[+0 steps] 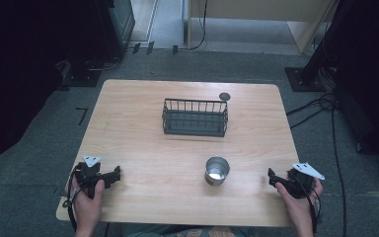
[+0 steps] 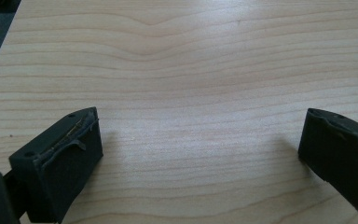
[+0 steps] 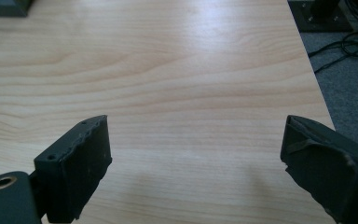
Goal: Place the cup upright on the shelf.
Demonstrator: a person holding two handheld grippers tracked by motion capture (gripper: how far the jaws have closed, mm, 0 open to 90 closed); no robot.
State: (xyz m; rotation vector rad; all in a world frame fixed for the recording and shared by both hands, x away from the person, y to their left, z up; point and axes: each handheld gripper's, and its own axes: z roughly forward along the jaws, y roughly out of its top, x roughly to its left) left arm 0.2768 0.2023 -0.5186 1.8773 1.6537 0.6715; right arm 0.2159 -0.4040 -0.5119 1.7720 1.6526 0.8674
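While both hands rest at near edge of light wooden surface (image 1: pixel 143 158), left gripper (image 1: pixel 109 177) sits at left corner, jaws wide apart, nothing between (bare wood grain in left gripper view). Right gripper (image 1: pixel 275 178) at right near edge, jaws also wide apart, empty. Small shiny metal cup (image 1: pixel 217 171) upright, between grippers, nearer right one, touching neither. Dark wire rectangular basket (image 1: pixel 195 117) farther back, centre of surface, well apart from cup. Small dark round disc (image 1: pixel 224 96) just behind basket's right rear corner.
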